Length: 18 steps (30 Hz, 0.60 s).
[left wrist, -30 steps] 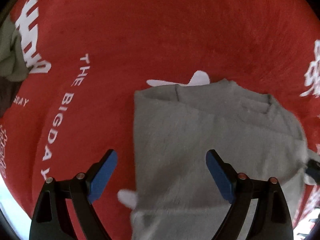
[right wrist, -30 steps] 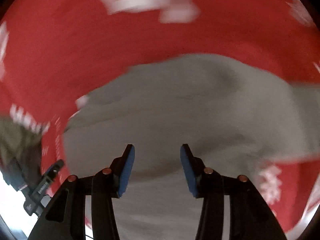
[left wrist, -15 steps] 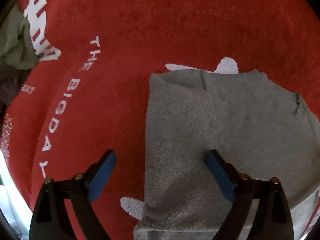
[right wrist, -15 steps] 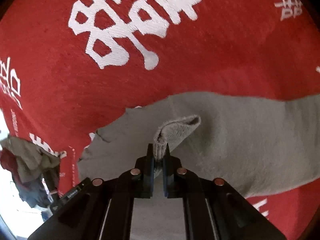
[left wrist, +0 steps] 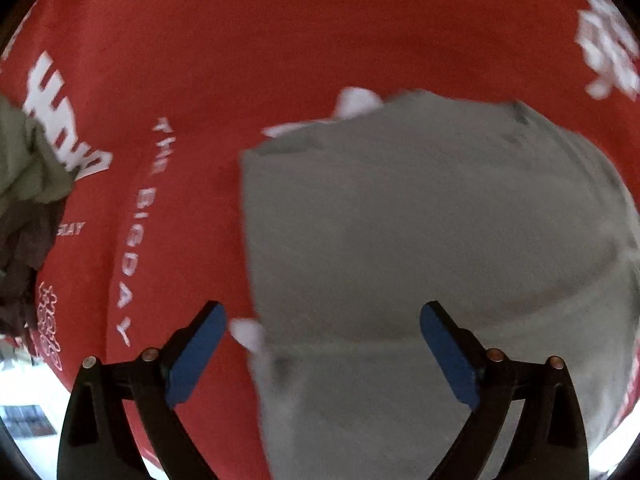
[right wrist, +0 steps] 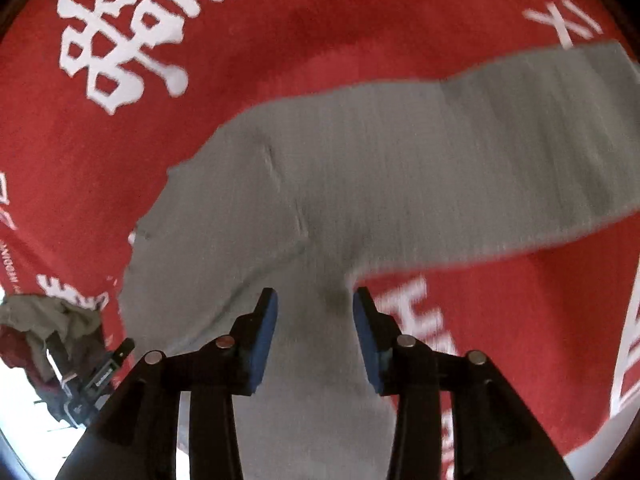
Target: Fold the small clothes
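My left gripper (left wrist: 320,344) hangs wide apart above the grey garment (left wrist: 420,248), spread on the red printed cloth (left wrist: 280,40). My right gripper (right wrist: 316,320), just reopened, holds nothing, though blur smears the fabric.

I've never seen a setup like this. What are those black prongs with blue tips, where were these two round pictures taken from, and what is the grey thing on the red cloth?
No machine arm here: a person holds a two-fingered grabbing tool in each hand, each carrying a wide-angle camera looking along its fingers. One picture comes from the left gripper, the other from the right gripper. The blue parts are pads on the jaws. Below lies a grey garment, partly folded, on a red cloth with white lettering. At the left edge sits a pile of other clothes. Nothing is held: the left jaws stand wide, and the right jaws have just been opening, with the garment beneath them, not pinched.
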### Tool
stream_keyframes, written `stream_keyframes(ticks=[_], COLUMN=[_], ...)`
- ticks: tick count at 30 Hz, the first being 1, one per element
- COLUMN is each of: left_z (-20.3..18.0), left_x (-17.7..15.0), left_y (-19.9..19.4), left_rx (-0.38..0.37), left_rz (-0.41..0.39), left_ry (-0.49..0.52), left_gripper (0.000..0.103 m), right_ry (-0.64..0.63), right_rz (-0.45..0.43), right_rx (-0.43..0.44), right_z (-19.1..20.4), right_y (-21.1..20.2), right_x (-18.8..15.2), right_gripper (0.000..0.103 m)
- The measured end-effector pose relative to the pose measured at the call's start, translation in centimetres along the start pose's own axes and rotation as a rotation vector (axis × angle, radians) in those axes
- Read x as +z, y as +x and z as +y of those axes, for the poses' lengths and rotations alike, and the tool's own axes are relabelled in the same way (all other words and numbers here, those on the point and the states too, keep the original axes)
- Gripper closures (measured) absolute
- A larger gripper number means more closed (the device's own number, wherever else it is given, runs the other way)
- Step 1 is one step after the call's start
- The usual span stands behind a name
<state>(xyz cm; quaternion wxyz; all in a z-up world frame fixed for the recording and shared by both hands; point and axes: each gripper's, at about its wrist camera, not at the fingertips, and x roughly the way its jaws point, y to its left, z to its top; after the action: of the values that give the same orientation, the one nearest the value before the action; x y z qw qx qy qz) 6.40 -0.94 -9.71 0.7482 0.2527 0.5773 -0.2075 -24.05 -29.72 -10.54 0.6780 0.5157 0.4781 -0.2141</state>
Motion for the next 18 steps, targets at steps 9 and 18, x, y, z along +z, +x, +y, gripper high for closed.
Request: stream_keyframes(ticks=[9, 18], left_z=[-11.6, -21.0], left_x=[-4.2, -5.7], left_y=[-2.9, -4.1], left_rx=[-0.16, -0.233], left_rz=[0.095, 0.138], left_ry=[0.166, 0.284], left_gripper=[0.005, 0.005], right_ry=[0.072, 0.14], right_rz=[0.052, -0.078], right_rx=[0.037, -0.003], right_z=[-3.6, -9.8], right_y=[-1.4, -5.5], right_x=[-4.3, -3.7], right_gripper=[0.06, 0.059])
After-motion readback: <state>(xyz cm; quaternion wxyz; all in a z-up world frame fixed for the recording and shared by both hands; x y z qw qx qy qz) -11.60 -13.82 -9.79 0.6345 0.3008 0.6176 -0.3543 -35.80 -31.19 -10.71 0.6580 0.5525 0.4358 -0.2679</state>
